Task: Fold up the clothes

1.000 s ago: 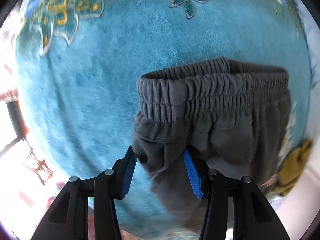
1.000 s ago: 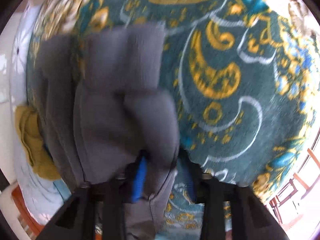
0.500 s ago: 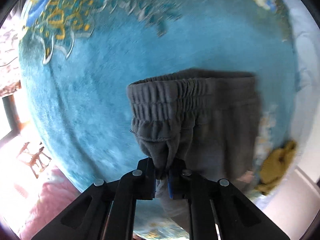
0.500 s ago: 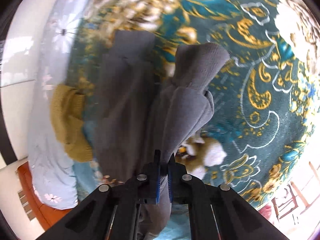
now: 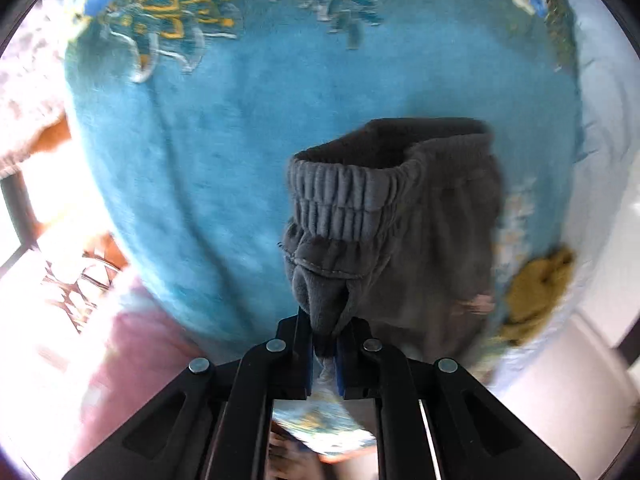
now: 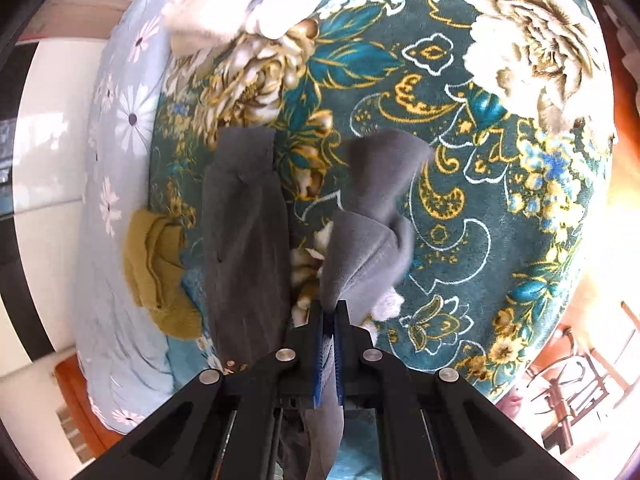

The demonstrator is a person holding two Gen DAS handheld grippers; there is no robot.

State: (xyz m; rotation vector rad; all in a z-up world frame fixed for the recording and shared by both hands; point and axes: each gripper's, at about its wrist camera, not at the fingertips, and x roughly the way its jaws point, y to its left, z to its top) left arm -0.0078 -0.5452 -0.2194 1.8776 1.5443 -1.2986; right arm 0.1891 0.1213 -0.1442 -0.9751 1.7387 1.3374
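Observation:
Grey sweatpants (image 5: 384,224) hang over a teal blanket (image 5: 224,152). The elastic waistband (image 5: 344,196) faces the left wrist camera and gapes a little. My left gripper (image 5: 325,334) is shut on a pinch of the pants' fabric just below the waistband. In the right wrist view the pant legs trail away: one leg (image 6: 244,232) lies flat on the left, the other (image 6: 372,216) is lifted and bunched. My right gripper (image 6: 329,316) is shut on that lifted leg's fabric.
A mustard-yellow garment (image 6: 156,268) lies crumpled beside the pants, also seen at the right of the left wrist view (image 5: 536,292). A pale blue floral sheet (image 6: 116,168) borders the flowered blanket (image 6: 500,160). A white cloth (image 6: 216,4) sits at the far end. Chairs (image 6: 568,384) stand beyond the bed's edge.
Both grippers went from open around the fabric to shut on it, then lifted. The waistband has risen and bunched, and the held leg has pulled away from the flat one.

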